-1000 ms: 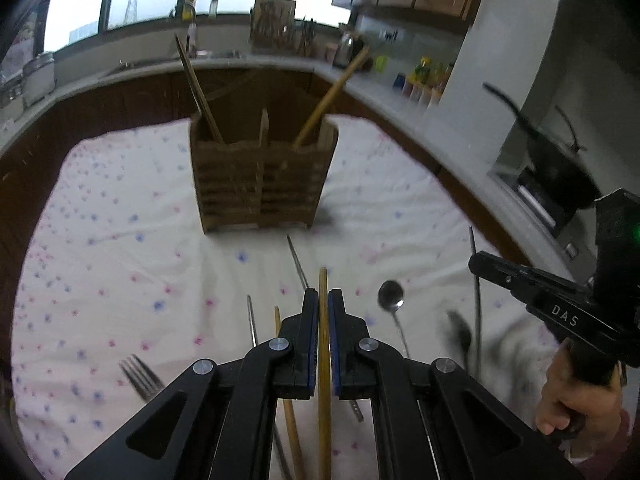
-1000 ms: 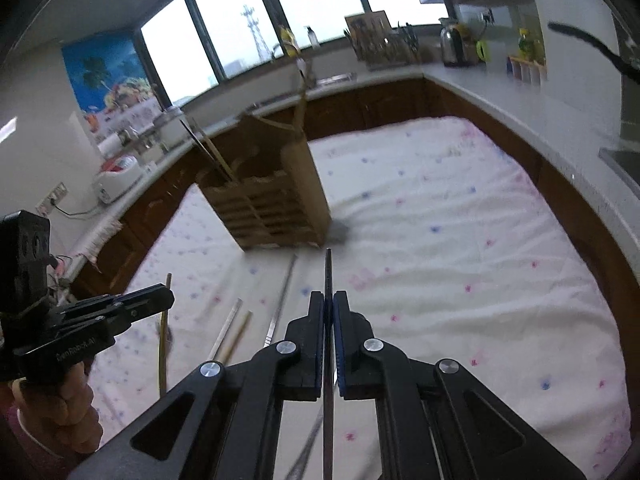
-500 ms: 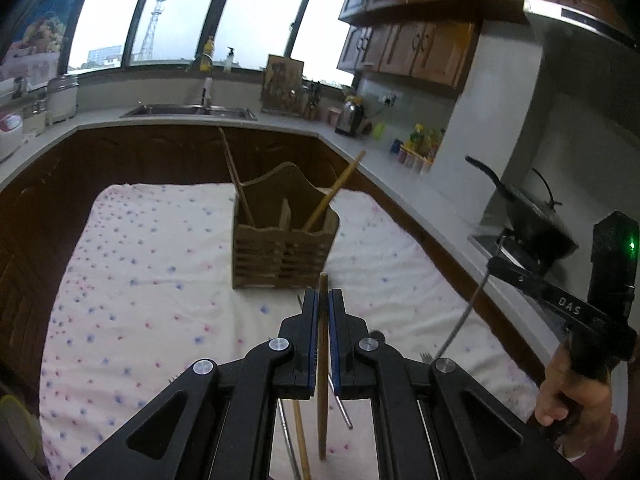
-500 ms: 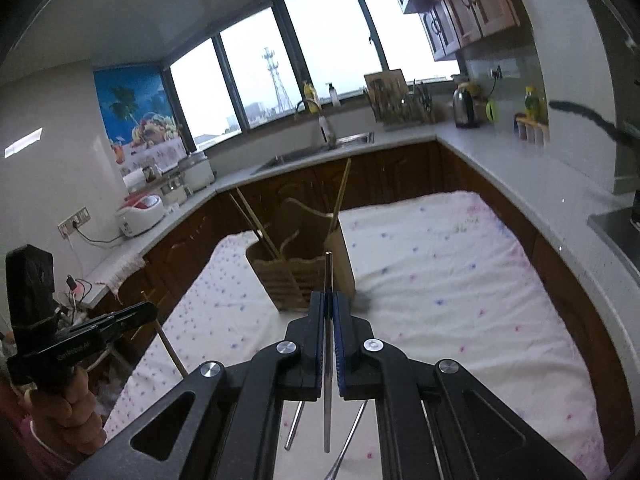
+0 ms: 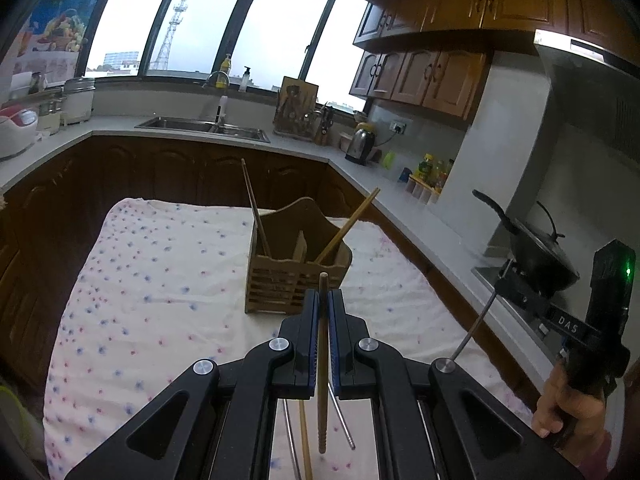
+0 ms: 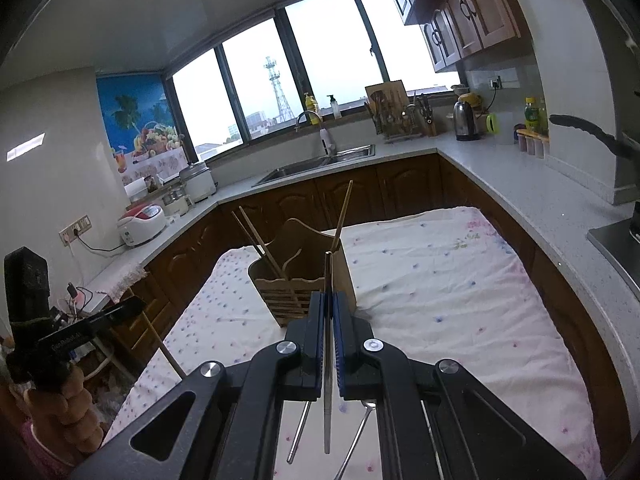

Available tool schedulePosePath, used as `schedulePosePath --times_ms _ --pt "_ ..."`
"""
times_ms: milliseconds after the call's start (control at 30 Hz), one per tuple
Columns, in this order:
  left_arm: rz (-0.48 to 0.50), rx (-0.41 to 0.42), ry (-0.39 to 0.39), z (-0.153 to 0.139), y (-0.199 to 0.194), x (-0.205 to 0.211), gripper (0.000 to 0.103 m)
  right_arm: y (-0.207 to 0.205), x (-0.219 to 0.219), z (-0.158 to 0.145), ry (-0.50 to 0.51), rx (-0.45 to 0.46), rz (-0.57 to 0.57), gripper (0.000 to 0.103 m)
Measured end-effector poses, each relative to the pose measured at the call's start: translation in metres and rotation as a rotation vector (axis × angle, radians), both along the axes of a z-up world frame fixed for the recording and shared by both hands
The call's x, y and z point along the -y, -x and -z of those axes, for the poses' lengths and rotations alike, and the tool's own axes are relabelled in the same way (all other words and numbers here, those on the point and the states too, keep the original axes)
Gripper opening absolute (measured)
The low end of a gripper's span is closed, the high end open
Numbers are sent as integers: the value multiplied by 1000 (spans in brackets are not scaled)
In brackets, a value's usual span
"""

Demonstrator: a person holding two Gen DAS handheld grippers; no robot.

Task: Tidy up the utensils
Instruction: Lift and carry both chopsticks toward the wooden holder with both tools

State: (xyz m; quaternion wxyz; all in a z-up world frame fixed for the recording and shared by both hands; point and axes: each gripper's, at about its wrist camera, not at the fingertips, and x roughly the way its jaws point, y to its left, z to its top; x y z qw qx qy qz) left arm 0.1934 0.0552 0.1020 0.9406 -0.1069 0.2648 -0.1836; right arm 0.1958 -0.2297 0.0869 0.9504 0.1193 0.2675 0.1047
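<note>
Flowered cloth [image 5: 160,280] covers table. Wooden utensil caddy [image 5: 294,280] stands mid-cloth w/ chopsticks inside. L gripper [image 5: 323,304] clamps a wooden chopstick [image 5: 322,400], R gripper [image 6: 328,308] clamps a metal chopstick [image 6: 327,412]; both raised just before caddy.

We see a floral tablecloth [image 5: 160,280] on the table, a steel sink [image 5: 204,124] under the windows [image 5: 208,20], an electric kettle [image 5: 360,146] on the grey counter [image 6: 520,184], a black wok [image 5: 536,252] and a red-and-white rice cooker [image 6: 142,220].
</note>
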Motion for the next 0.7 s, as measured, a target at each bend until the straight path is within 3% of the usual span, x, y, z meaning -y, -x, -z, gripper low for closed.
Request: schedulePosePath --times_ms 367,700 --pt "-5 40 32 -8 -17 -8 2 -25 -6 -5 -1 20 -15 5" --pt "-33 152 15 -35 -54 -12 2 -75 -13 -34 11 103 2 5"
